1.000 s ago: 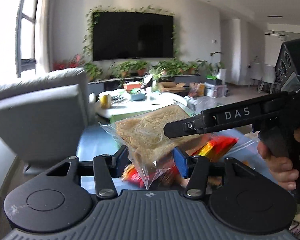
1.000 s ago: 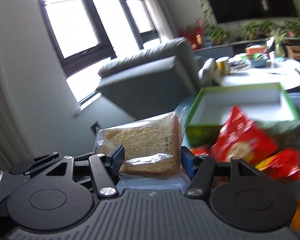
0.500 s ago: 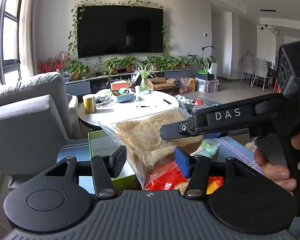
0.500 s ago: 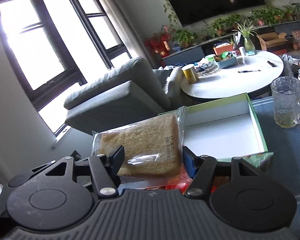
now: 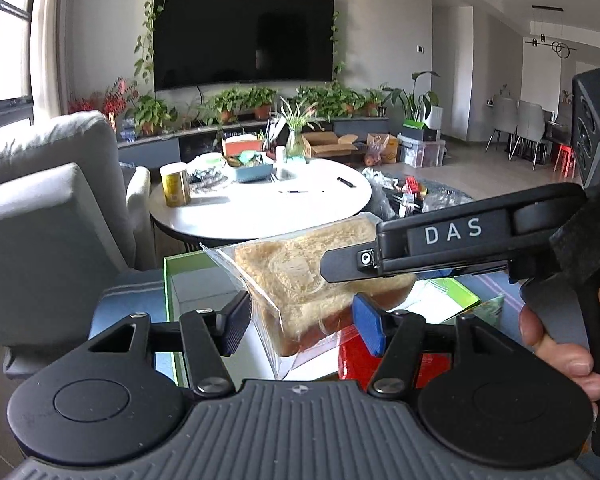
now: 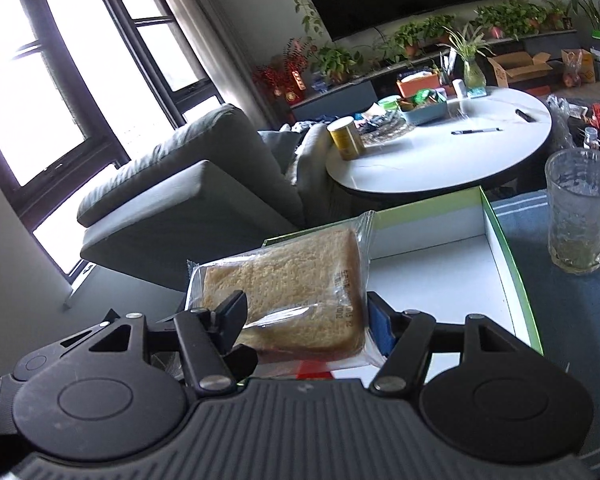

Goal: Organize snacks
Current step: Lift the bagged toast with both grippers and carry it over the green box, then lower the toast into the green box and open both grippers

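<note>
A clear bag of sliced bread (image 6: 300, 284) is held between the fingers of my right gripper (image 6: 306, 316), above the near left part of a green box with a white inside (image 6: 452, 268). In the left wrist view the same bread bag (image 5: 300, 280) hangs in front of my left gripper (image 5: 298, 320), whose fingers stand apart on either side of the bag's lower corner without pinching it. The right gripper's body (image 5: 452, 248) reaches in from the right over the bag. A red snack pack (image 5: 352, 356) lies under it.
A glass mug (image 6: 580, 212) stands right of the box on a blue striped cloth (image 6: 580, 320). A grey armchair (image 6: 188, 196) is to the left. A round white table (image 6: 440, 148) with a yellow can and clutter stands behind.
Both grippers and the bread bag have moved from above the red snack packs to above the green box. The bag has stayed in the right gripper.
</note>
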Action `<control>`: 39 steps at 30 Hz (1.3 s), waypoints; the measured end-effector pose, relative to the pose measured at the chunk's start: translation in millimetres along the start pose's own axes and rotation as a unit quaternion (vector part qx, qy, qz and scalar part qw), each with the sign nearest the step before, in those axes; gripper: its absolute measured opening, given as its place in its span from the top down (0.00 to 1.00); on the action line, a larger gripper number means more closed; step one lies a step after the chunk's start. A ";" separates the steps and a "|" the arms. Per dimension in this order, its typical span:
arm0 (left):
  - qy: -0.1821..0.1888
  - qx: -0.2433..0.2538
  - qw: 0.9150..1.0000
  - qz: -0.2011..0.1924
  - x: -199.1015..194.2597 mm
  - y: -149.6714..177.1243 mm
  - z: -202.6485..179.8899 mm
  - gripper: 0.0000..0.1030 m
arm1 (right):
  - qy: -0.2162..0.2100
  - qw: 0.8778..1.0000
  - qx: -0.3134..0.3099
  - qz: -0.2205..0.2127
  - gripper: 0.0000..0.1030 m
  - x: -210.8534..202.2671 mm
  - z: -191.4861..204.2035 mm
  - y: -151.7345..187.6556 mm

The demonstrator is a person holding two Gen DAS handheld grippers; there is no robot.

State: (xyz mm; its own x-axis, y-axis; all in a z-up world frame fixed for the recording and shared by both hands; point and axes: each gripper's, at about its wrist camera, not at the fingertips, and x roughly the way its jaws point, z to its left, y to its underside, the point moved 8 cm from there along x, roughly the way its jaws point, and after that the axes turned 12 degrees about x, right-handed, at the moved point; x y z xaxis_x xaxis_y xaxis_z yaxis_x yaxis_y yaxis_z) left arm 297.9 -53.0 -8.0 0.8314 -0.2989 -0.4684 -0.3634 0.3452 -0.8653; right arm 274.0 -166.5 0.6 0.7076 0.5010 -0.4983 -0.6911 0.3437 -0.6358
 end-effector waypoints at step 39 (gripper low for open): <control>-0.015 0.004 0.998 0.059 8.1 41.7 11.2 0.43 | 0.041 0.991 -0.012 0.127 0.21 45.4 0.0 41.7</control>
State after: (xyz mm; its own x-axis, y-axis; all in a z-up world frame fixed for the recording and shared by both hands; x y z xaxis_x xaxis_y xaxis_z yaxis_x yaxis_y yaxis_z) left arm 294.2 -31.1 -45.9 0.7952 -0.2289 -0.5615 -0.4565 0.3836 -0.8028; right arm 277.3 -129.4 -48.6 0.5215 0.5030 -0.6892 -0.8455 0.1958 -0.4969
